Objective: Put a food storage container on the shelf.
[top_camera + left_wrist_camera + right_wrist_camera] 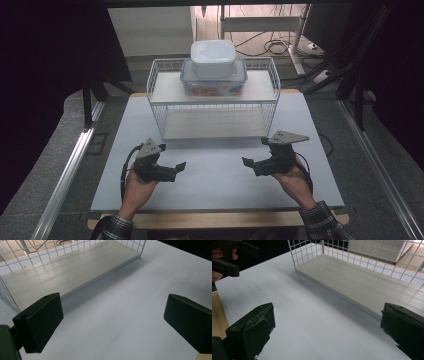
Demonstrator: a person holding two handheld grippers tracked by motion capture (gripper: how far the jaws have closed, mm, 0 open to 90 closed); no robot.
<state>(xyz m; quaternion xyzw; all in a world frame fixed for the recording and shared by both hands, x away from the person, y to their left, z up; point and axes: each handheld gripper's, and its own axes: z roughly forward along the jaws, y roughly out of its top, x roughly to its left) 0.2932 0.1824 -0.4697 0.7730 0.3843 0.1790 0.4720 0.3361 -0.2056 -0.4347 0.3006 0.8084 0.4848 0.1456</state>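
Tools are hovering low over the white worktop [215,185], the left tool [170,170] and the right tool [252,165] both released, with jaws wide apart and grasping nothing. Just beyond them a wire rack [160,107] is standing, carrying on its upper shelf two stacked boxes [213,67], well apart from both tools.

A: What was the table [215,175] like?
B: A smooth, matt white top over a pale wood edge [220,219].

A: And the rack [161,95]?
B: Thin white-coated wire mesh, with matt, faintly grained pale shelves [62,272].

A: The boxes?
B: Plastic: a milky white box [213,58] on a clear box [214,82], slightly glossy.

A: The grippers?
B: The left gripper [172,170] and the right gripper [255,152] were matt black, with rough worn pads [257,327].
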